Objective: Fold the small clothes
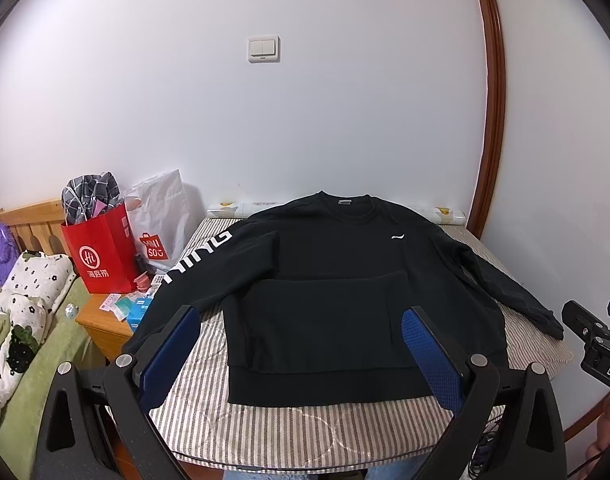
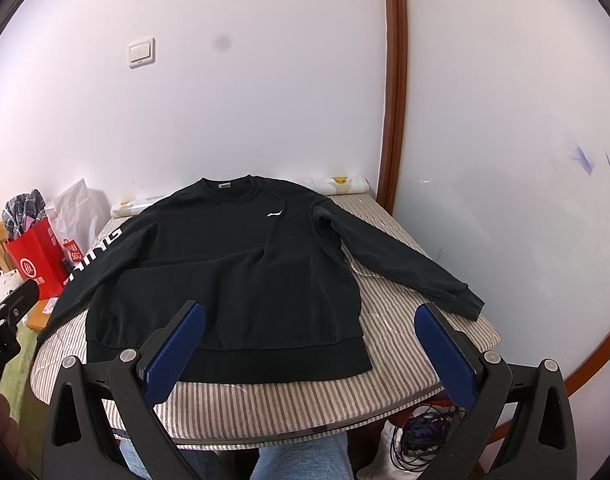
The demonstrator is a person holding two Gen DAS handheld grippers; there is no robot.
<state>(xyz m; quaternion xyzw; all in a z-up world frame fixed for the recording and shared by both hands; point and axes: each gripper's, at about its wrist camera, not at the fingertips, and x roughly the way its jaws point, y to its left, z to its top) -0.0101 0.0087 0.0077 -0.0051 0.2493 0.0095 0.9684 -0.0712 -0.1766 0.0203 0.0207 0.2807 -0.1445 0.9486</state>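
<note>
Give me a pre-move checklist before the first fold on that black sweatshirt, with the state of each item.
1. Black sweatshirt lies flat, front up, on the striped table cover: ok.
2. Both sleeves spread out: ok, though the lettered sleeve hangs past the table edge.
3. Left gripper open and empty: ok.
4. Right gripper open and empty: ok.
5. Plain sleeve's cuff fully on the table: ok.
6. Red bag and clutter clear of the lettered sleeve: cannot tell.
</note>
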